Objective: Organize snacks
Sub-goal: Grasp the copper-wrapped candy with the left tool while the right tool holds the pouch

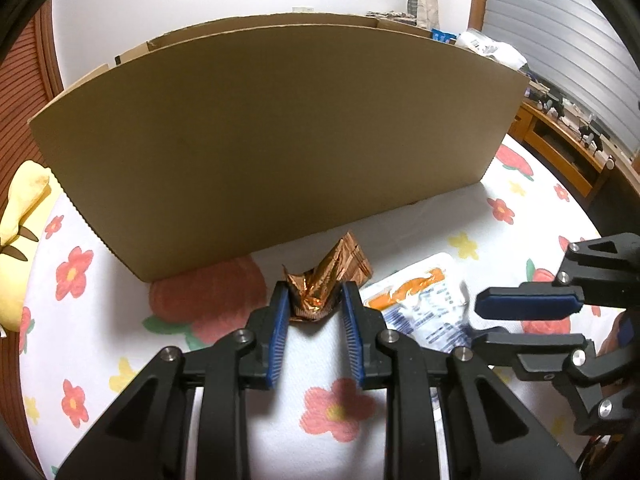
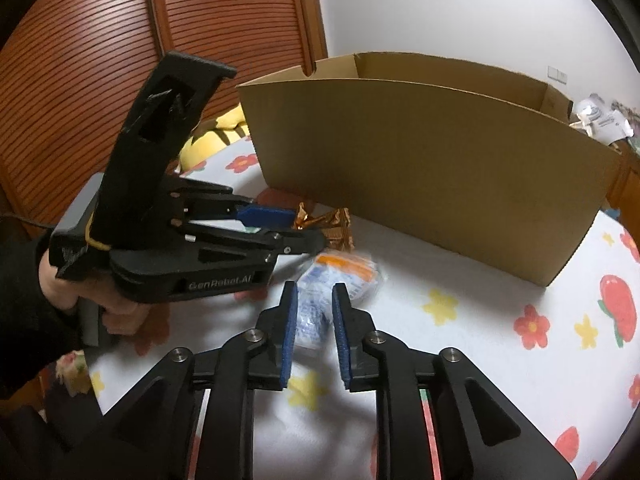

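My left tongs (image 1: 313, 300) pinch the copper foil wrapper (image 1: 328, 280) at lower centre; my right tongs (image 2: 314, 300) stand slightly spread around the white snack packet (image 2: 340, 280).

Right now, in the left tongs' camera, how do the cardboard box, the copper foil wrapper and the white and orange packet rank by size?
1. cardboard box, by far the largest.
2. white and orange packet.
3. copper foil wrapper, crumpled between the left tongs, so its rank below the packet is unsure.

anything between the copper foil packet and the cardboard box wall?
Nothing. In the left wrist view only bare floral sheet separates the copper foil packet from the cardboard box. The left claw grips the packet's near end.
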Demonstrator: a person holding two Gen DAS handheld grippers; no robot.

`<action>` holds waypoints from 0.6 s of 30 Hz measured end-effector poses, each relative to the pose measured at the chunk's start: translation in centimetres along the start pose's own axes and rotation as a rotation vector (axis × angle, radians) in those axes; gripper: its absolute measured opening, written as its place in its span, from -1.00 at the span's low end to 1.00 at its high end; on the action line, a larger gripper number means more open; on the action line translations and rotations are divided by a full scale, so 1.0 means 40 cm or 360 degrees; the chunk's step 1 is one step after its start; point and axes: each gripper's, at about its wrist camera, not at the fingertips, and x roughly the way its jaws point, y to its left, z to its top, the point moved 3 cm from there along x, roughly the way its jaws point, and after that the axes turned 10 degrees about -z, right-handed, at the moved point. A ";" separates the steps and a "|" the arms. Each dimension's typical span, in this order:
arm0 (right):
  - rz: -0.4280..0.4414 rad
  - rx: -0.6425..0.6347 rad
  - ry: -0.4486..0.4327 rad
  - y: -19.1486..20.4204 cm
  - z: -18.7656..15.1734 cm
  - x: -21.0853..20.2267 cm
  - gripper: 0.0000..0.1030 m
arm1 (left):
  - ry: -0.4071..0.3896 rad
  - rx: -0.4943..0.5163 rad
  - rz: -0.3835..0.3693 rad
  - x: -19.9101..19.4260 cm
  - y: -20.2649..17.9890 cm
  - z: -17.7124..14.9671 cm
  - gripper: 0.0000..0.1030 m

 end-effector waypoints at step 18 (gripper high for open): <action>-0.0126 0.0049 0.0143 0.006 -0.007 0.064 0.32 | -0.0067 -0.0051 0.0018 -0.042 0.013 0.001 -0.54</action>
